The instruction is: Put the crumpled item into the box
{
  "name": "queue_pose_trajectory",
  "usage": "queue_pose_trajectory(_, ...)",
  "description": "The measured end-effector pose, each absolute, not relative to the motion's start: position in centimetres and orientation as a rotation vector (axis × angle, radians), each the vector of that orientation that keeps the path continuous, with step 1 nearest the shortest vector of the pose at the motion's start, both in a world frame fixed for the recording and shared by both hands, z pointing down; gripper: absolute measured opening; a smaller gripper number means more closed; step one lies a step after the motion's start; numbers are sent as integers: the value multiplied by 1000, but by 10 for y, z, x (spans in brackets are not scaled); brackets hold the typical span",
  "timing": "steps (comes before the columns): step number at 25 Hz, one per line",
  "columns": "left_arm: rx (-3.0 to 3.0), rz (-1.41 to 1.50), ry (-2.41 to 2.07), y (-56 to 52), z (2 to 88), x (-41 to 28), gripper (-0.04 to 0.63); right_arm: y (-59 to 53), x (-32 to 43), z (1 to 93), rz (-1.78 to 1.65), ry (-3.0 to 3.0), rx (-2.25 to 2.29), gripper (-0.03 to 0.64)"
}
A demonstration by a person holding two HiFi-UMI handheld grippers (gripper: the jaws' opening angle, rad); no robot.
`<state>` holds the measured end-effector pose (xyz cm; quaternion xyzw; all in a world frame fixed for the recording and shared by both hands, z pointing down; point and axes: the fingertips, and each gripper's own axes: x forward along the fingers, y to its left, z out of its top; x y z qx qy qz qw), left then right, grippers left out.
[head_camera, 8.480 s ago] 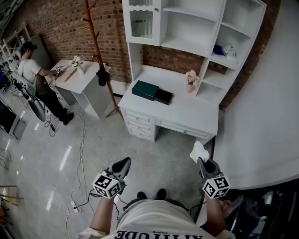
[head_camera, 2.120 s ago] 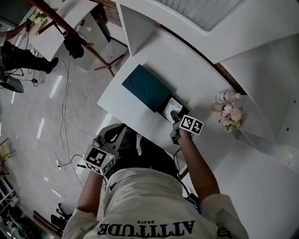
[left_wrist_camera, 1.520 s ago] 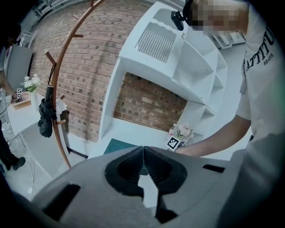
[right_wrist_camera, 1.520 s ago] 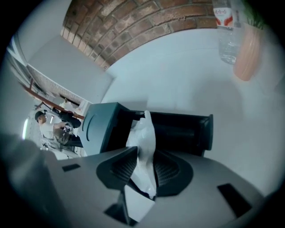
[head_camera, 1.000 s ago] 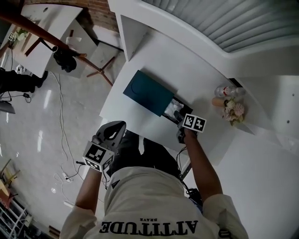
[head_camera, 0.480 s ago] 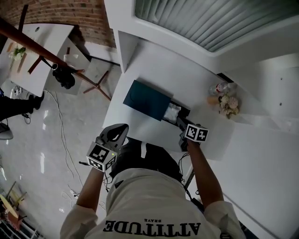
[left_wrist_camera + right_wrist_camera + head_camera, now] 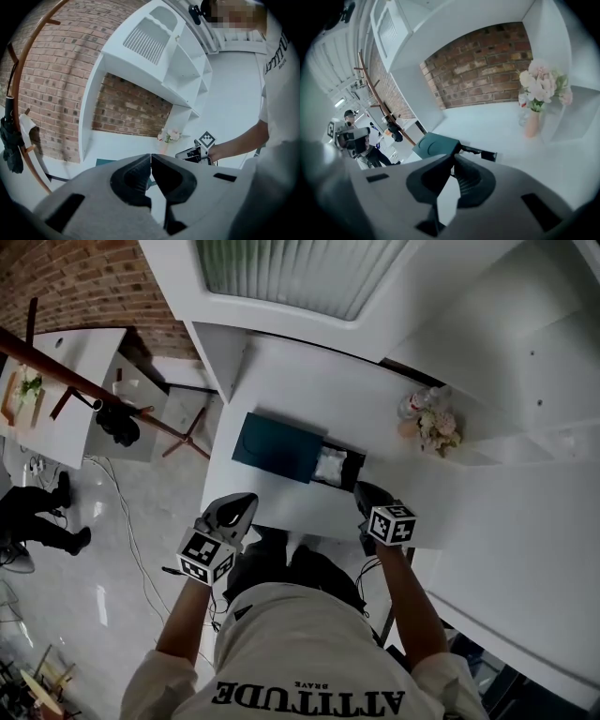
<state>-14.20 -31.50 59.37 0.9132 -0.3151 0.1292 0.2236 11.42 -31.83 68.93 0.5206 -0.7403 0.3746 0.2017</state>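
- Looking steeply down from your head, you see a white desk (image 7: pixel 281 381) with a flat, dark teal box (image 7: pixel 275 446) lying near its front edge.
- The teal cover hides the left part of the box. At its right end a black tray (image 7: pixel 351 470) sticks out, open at the top.
- The crumpled item (image 7: pixel 332 465), white and creased, lies inside that black tray, just beside the edge of the teal cover.
- A small vase of pale flowers (image 7: pixel 429 423) stands farther back on the right of the desk, well apart from the box.
- Your right gripper (image 7: pixel 364 491) is over the desk's front edge, near the tray's right end and pointing towards the box. Its jaws have just been closing and now meet tip to tip, with nothing between them. It does not touch the crumpled item.
- Your left gripper (image 7: pixel 246 501) is off the desk's front edge, on the near side of the teal cover. Its jaws are pressed together and hold nothing.
- In the right gripper view, the teal cover and the end of the black tray show beyond the closed jaw tips. The crumpled item is hidden from that angle.
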Motion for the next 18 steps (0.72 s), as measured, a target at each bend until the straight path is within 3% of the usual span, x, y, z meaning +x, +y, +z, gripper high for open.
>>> queue_pose_trajectory(18,2505,402,-943,-222,586,-69,28,-209,170,640,865,-2231,1449,35)
